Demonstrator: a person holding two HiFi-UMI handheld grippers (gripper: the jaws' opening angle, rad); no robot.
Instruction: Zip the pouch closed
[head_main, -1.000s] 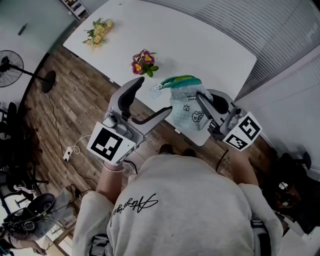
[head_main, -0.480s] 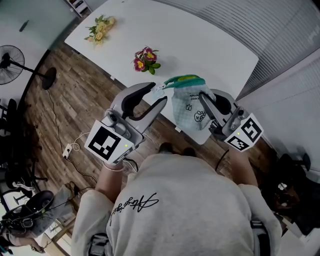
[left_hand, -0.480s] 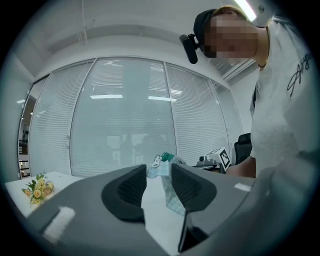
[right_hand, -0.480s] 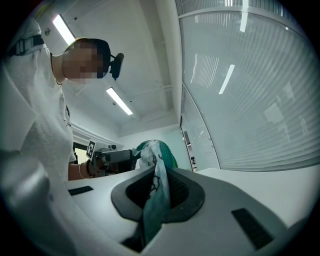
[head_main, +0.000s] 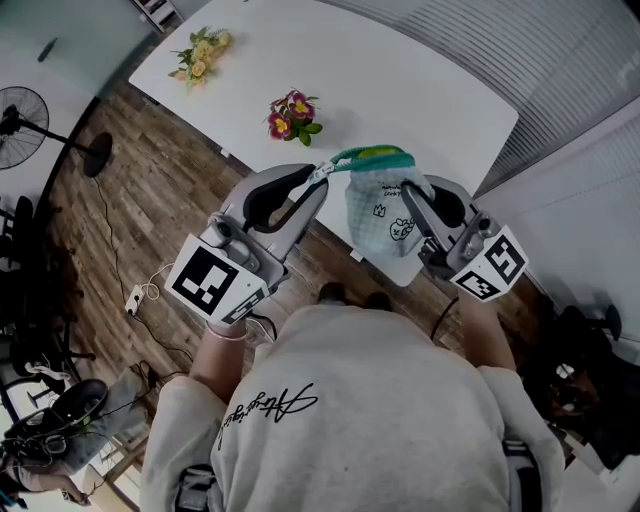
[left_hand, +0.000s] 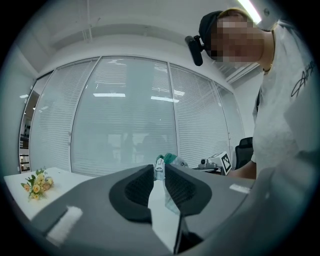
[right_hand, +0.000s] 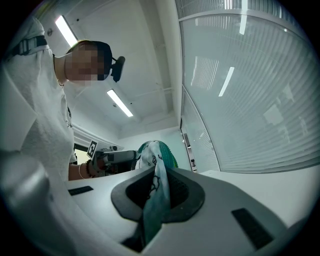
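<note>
Left gripper view first: the left gripper has just been closing, and its dark ribbed pads now stand narrow on the zipper pull, a small pale metal tab upright between the tips; just past it, up and to the right, a teal sliver of the pouch peeks out.

Over to the right gripper view: the right gripper is clamped tight on a fold of the pouch; the cloth is thin and soft, white with little dark printed figures and teal at the top, draping down through the jaws.

Head view now: the pouch hangs lifted in mid-frame between the two grippers, above the near edge of the white table; the left gripper takes its left end and the right gripper its right side. The teal zip band arches along the top from left to right; that is the long axis, and the pull sits at its left end, nearest the left hand. So the slide should run along that line while the right gripper anchors the cloth, I reckon; how much of the zip is already shut, I cannot tell.

Further out, pink flowers and a yellow posy lie on the table, well apart from the action.
</note>
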